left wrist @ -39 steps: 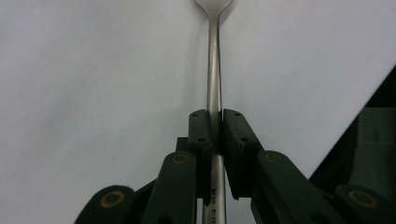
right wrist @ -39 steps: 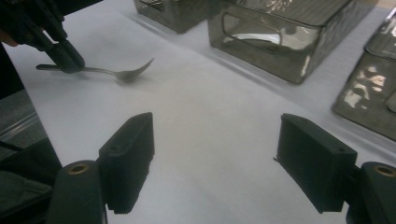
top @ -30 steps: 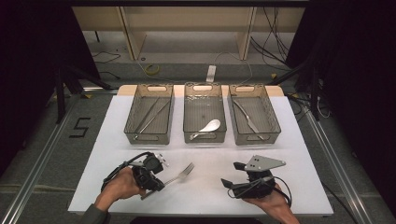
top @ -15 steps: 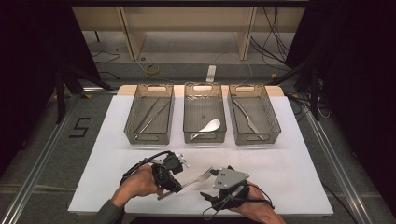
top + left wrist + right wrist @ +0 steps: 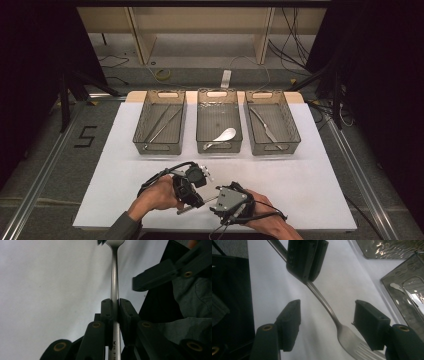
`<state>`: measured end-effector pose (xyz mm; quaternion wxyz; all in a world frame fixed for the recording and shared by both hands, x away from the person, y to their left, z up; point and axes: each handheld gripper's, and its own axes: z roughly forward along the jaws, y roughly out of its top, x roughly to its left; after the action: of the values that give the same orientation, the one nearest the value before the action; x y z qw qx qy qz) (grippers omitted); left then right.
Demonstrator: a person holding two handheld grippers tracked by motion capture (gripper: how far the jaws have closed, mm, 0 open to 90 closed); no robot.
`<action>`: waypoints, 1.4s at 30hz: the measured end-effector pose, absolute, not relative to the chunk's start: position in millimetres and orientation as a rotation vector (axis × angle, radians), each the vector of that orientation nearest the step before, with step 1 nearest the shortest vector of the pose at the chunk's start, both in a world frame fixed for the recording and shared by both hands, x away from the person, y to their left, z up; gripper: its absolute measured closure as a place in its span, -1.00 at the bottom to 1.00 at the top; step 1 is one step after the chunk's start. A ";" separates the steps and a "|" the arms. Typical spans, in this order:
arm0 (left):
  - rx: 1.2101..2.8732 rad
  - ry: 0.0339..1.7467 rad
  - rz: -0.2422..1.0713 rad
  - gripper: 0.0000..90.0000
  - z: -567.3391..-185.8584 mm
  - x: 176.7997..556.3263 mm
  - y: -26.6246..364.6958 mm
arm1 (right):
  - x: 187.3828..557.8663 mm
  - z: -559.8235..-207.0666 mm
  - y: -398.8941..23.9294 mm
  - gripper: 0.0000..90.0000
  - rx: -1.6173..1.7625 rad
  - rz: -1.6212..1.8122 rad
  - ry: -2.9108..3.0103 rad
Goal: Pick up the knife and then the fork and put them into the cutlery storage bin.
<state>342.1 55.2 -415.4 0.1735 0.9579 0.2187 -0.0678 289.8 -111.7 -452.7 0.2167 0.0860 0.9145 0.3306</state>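
A steel fork (image 5: 114, 277) is held above the white table sheet (image 5: 325, 190), and my left gripper (image 5: 114, 308) is shut on its handle. In the high view the left gripper (image 5: 196, 192) sits at the front middle, and the fork (image 5: 207, 201) runs from it toward my right gripper (image 5: 222, 201), close beside it. The right gripper (image 5: 328, 320) is open, its jaws on either side of the fork's neck (image 5: 329, 311) without touching it. The tines (image 5: 362, 350) point toward the camera.
Three clear bins stand in a row at the back of the sheet. The left bin (image 5: 142, 120) holds long thin utensils, the middle bin (image 5: 219, 107) a spoon (image 5: 222, 135), and the right bin (image 5: 292, 125) a knife (image 5: 265, 125). A dark floor surrounds the table.
The left gripper has moved right with the fork and raised it. The right gripper has come left from the front right until its open jaws straddle the fork.
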 end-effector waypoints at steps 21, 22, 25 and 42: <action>2.725 0.563 -0.219 0.81 -412.3 340.1 44.1 | 286.7 -459.8 -109.6 0.81 0.010 0.765 2.534; 2.719 0.561 -0.218 0.81 -411.9 340.8 44.7 | 286.6 -460.6 -109.4 0.85 -0.007 0.758 2.533; 2.698 0.552 -0.233 0.84 -408.5 344.0 48.3 | 284.7 -462.8 -108.6 0.95 -0.028 0.751 2.545; 2.482 0.670 0.034 -0.20 -390.6 350.8 76.8 | 307.8 -456.6 -135.6 0.96 0.155 0.717 2.535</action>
<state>350.8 76.8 -390.6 0.2816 0.9263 0.2501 0.0126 307.8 -135.6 -456.6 0.2486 0.0568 0.9304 0.2631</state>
